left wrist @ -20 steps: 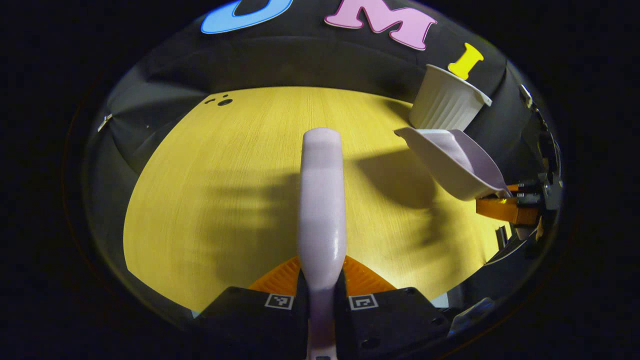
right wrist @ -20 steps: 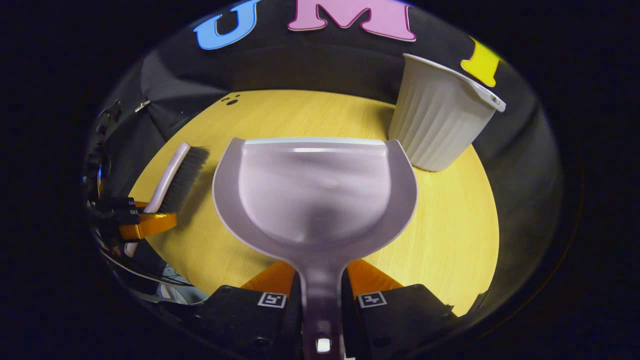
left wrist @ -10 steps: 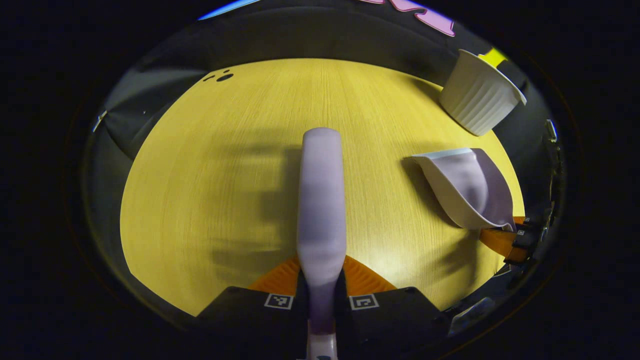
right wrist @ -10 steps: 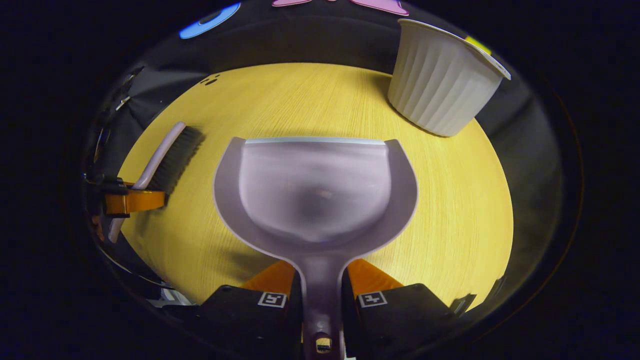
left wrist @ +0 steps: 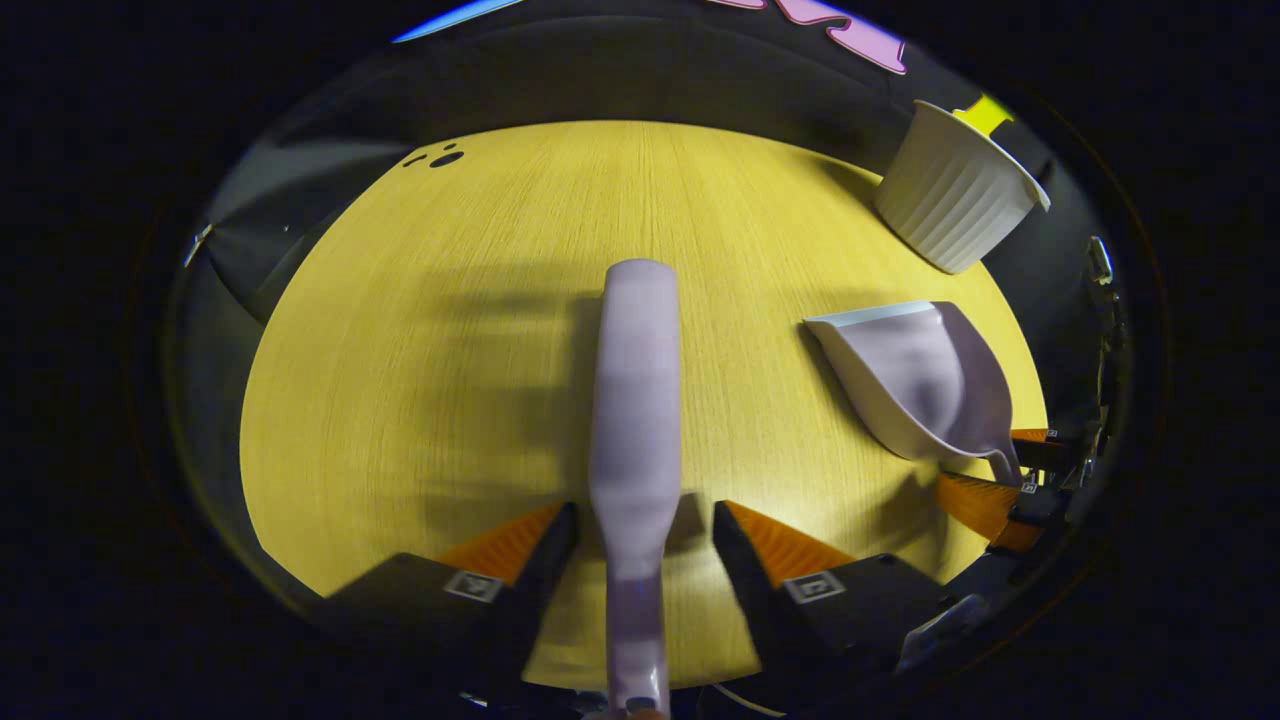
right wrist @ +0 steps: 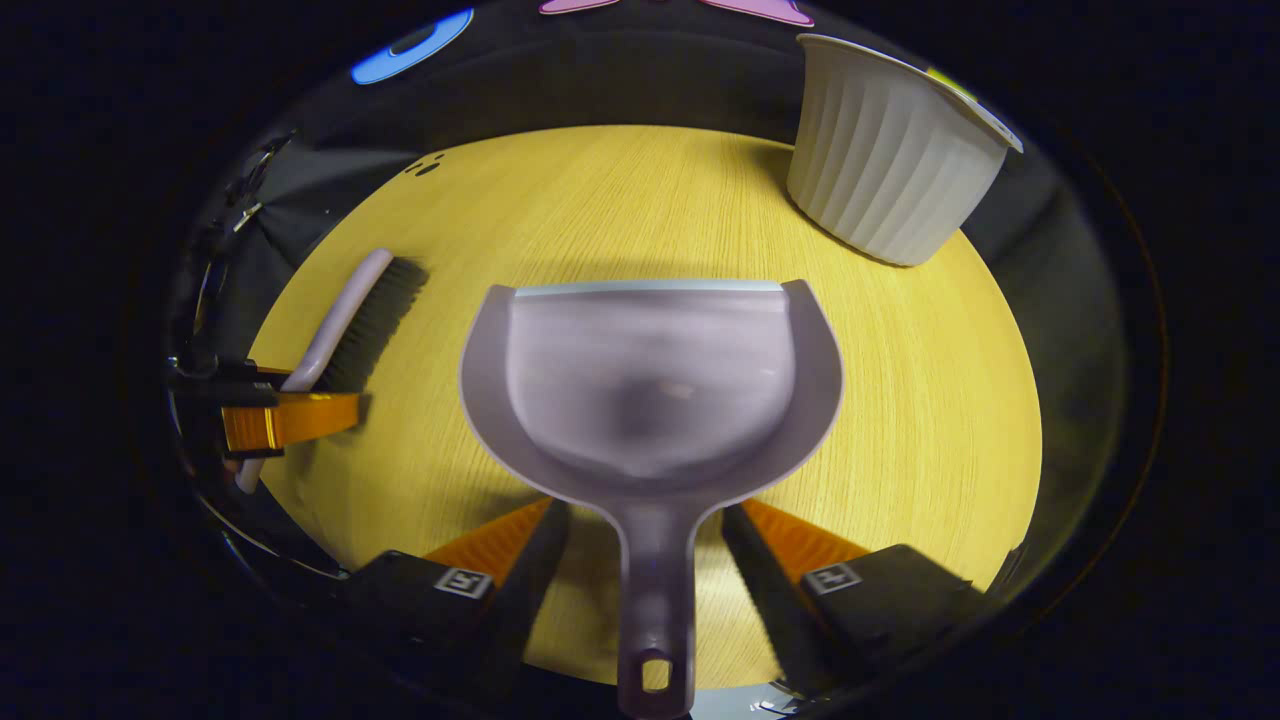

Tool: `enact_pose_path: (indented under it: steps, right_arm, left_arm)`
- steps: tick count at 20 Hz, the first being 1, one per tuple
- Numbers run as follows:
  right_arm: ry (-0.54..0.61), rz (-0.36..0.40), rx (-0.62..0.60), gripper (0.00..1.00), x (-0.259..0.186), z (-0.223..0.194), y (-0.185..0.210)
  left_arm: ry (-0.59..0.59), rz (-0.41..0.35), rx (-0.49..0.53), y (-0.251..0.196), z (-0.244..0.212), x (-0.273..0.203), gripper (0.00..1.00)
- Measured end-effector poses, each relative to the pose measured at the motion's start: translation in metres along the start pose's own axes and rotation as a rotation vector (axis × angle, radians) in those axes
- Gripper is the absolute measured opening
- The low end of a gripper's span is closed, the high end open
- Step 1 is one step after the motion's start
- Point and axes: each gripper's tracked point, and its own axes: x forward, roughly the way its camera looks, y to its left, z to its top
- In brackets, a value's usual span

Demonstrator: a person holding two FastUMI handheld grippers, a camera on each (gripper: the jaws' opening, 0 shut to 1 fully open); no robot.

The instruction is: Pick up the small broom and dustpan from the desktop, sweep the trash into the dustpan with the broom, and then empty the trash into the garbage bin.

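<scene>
With both jaws wide around the pale lilac plastic broom and matching scoop-shaped dustpan, withdrawing carelessly could knock them.

A yellow wood-grain surface spreads under everything, with a few small dark holes near its far left edge.

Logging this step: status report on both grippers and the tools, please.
Left gripper open, broom lying between. Right gripper open, dustpan on table. Nothing blocking.
</scene>
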Motion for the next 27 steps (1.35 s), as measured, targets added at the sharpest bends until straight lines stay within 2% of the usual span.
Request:
enact_pose_path:
  steps: [1, 2, 4, 7, 10, 14, 17, 18, 23, 27]
  right_arm:
    - [-0.021, -0.008, 0.004, 1.00, -0.003, 0.004, -0.001]
    - [-0.048, -0.018, 0.007, 1.00, -0.004, 0.008, -0.002]
    - [-0.118, -0.041, 0.004, 1.00, -0.011, 0.020, -0.007]
    - [-0.229, -0.057, -0.009, 1.00, -0.019, 0.039, -0.009]
    - [-0.347, -0.085, -0.057, 1.00, -0.034, 0.060, -0.014]
    - [-0.575, -0.078, -0.093, 0.99, -0.061, 0.098, -0.007]
    - [-0.715, -0.061, -0.120, 0.98, -0.079, 0.117, 0.003]
    - [-0.745, -0.061, -0.136, 0.98, -0.087, 0.121, 0.005]
    - [-0.876, -0.030, -0.169, 0.98, -0.132, 0.121, 0.021]
    - [-0.882, -0.039, -0.150, 0.98, -0.132, 0.108, 0.016]
  left_arm:
    - [-0.013, -0.009, 0.008, -0.002, -0.002, -0.005, 0.96]
    - [-0.041, 0.004, 0.019, -0.001, -0.002, -0.013, 0.98]
    - [-0.127, 0.042, 0.044, 0.007, 0.006, -0.036, 0.96]
    - [-0.290, 0.001, 0.015, -0.004, 0.020, -0.079, 0.96]
    - [-0.479, 0.007, -0.001, -0.003, 0.036, -0.131, 0.96]
    - [-0.727, 0.078, 0.047, -0.003, 0.047, -0.211, 0.96]
    - [-0.871, 0.190, 0.092, 0.005, 0.044, -0.259, 0.96]
    - [-0.905, 0.197, 0.094, -0.002, 0.039, -0.269, 0.96]
    - [-0.972, 0.122, 0.007, -0.026, 0.007, -0.307, 0.95]
    - [-0.945, 0.112, -0.032, -0.026, -0.019, -0.297, 0.95]
